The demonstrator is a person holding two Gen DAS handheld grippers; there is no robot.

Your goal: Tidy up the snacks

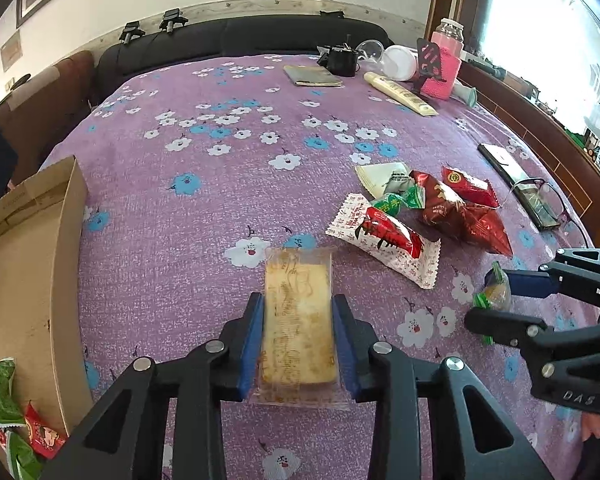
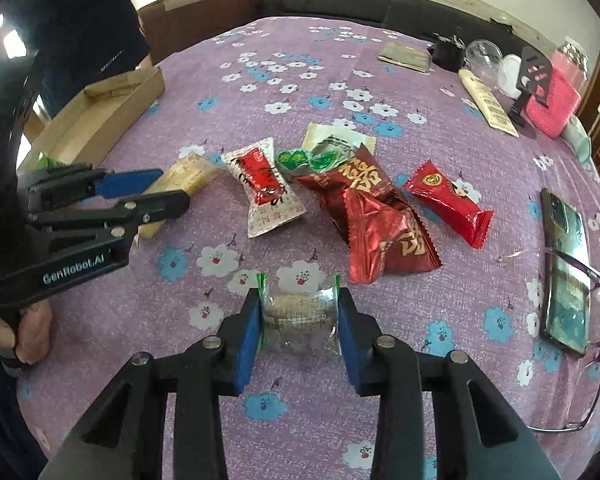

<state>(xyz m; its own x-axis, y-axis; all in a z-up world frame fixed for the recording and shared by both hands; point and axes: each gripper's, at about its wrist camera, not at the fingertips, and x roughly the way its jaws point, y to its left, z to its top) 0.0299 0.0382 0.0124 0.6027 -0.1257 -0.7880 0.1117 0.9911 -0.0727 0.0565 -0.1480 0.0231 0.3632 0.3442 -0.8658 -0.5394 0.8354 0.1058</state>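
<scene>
Two snacks are in my grip at once, and that is where the risk lies. My left gripper [image 1: 298, 340] has its fingers closed partway onto a clear-wrapped biscuit bar [image 1: 298, 320], the blue pads pressing its long sides; the bar lies along the fingers, and I cannot tell if it has left the purple flowered bedspread [image 1: 220, 184]. My right gripper [image 2: 299, 332] is likewise partly closed on a small clear packet with green ends [image 2: 300, 316], pads against both sides of the wrapper.

The cardboard tray [image 1: 32, 248] sits at the left edge of the bed, with a few green and red packets already in its near end. Five or so loose snacks are piled in the middle: a white-and-red sweet [image 2: 264, 192], a small green one [image 2: 300, 160], a big red foil bag [image 2: 376, 220], a red bar [image 2: 448, 204] and a pale sachet [image 2: 336, 138].

I judge the main danger is slippage: both wrappers are slick film, and the right packet is crinkly and mostly air at the edges, so the pads may hold plastic rather than contents. Squeezing harder could crack the biscuit. Carrying both to the tray means the right hand crosses towards the left, and the grippers are already near each other. A phone [image 2: 564, 264] and spectacles [image 2: 580, 360] lie just right of the pile; a careless sweep there would knock them.
</scene>
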